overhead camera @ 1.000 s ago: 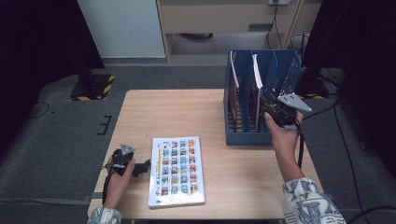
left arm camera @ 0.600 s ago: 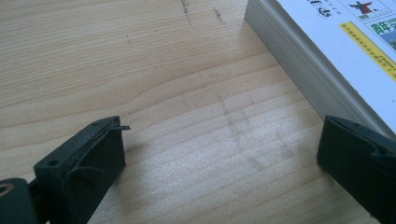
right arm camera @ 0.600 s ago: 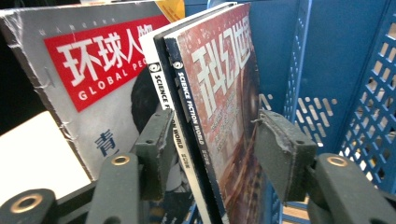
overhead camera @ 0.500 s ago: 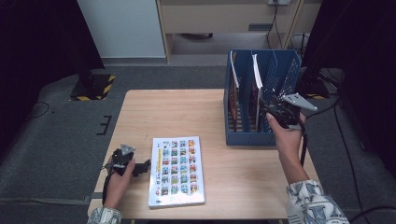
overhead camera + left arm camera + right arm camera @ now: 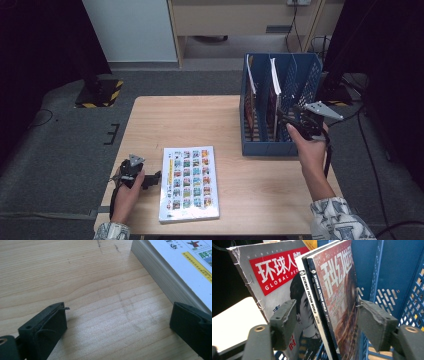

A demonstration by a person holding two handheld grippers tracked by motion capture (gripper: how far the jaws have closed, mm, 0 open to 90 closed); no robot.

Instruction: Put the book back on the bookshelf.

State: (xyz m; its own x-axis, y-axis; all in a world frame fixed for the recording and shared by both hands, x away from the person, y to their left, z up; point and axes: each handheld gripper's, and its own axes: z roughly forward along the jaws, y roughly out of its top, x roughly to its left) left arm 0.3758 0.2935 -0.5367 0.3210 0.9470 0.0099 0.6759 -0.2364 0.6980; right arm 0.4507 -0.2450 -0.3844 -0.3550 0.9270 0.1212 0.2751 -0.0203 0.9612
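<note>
writing, front magazine: red-brown cover (image 5: pixel 342 305) with large white Chinese characters near the top; spine strip reads "SCIENCE FICTION WORLD".
writing, second copy: another spine (image 5: pixel 310 302) pressed against the first, same "SCIENCE FICTION WORLD" print, small round logo above it.
writing, grey magazine: grey cover (image 5: pixel 274 272) with a red block, white Chinese characters and "GLOBAL PEO…", rest cut off by the spines; black-and-white portrait photo below.
writing, book on table: white-covered book (image 5: pixel 189 182) with a grid of small colour pictures; in the left gripper view a yellow strip of print, too small to read.
rack: blue file rack (image 5: pixel 305 75), mesh walls, on the table's (image 5: pixel 200 120) far right corner; magazines stand upright inside, tilted a little.
right gripper: right gripper (image 5: pixel 325 322) at the near end of the rack, held in the right hand (image 5: pixel 311 150).
right jaws: partly open, have just been opening. The two science fiction magazines stand between them. The pads look clear of the covers, no grip.
grey magazine vs jaws: behind and outside one jaw, not between them.
left gripper: left gripper (image 5: pixel 117 322) low over the table at the near left, in the left hand (image 5: pixel 127 192).
left jaws: wide open, holding nothing, bare wood between them.
book vs left jaws: page edge runs just beside one jaw, outside the gap; whether they touch, cannot tell.
</note>
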